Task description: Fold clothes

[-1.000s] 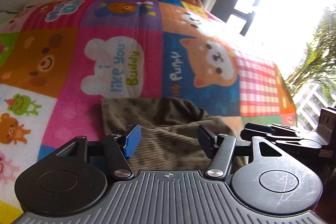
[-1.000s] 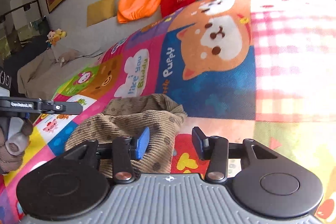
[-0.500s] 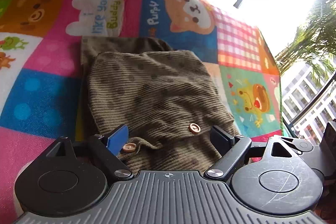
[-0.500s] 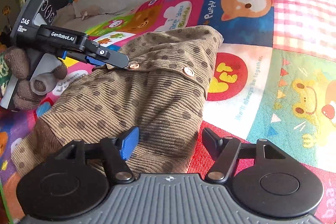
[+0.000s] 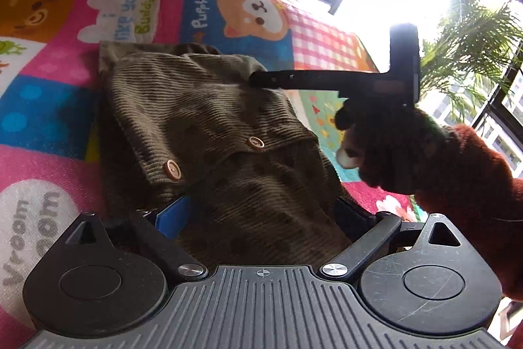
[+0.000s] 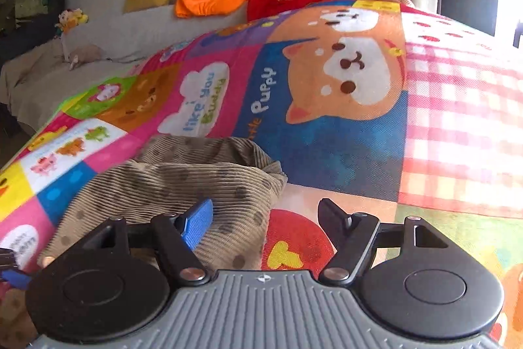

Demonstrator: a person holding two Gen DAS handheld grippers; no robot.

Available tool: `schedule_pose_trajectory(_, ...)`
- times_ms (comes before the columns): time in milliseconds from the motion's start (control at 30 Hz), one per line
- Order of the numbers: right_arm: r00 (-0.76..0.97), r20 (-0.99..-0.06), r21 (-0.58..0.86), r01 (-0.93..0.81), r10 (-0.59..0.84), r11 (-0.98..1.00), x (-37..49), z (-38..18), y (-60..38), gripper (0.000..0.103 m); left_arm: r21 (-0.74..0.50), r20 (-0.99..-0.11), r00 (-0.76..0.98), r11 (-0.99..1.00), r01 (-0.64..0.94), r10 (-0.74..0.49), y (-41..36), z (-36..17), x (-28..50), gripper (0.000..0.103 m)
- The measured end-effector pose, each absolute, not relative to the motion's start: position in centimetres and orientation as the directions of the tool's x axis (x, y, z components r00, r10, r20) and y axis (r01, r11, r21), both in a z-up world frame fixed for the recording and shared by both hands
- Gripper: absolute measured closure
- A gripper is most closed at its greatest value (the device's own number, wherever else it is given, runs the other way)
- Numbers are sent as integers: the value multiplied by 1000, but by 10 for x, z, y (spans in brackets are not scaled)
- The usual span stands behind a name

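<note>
A patchwork cartoon-print blanket (image 5: pixel 59 107) — flat woven squares with a puppy, a bear and lettering — covers the surface. On it lies the folded brown corduroy garment (image 5: pixel 209 126), ribbed, dotted, with two round wooden buttons (image 5: pixel 173 169). The left gripper (image 5: pixel 261 213) has its jaws opening, straddling the garment's near edge without pinching. The right gripper (image 6: pixel 263 218), at three o'clock — held by a gloved hand (image 5: pixel 402 149) — is opening too, over the garment's corner.

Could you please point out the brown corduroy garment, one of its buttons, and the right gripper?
brown corduroy garment (image 5: pixel 209 107): left wrist view, upper folded panel.
button (image 5: pixel 173 169): left wrist view, button face.
right gripper (image 6: pixel 264 219): right wrist view, between fingertips.
</note>
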State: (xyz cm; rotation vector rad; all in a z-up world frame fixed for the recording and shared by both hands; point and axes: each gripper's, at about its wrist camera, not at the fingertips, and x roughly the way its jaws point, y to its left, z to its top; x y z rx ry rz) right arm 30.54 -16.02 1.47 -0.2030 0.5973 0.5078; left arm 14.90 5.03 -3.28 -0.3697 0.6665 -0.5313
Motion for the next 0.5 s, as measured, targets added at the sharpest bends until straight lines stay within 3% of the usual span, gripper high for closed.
schedule_pose_trajectory(100,678,-643,-58,-507,357,860,327,-13,-153,26,-508,-496,639,793,335,-588,56,-27,154,6)
schedule_pose_trajectory(233,665,-644,-10,-501,378,865,330,-15,-161,25,-578,-482,619,756,308,-621,78,-4,176,4)
schedule_pose_trajectory(500,615,-610,244,-455,500,857,354,8,-173,32,-526,-557,712,845,95,-427,124,10,293,3)
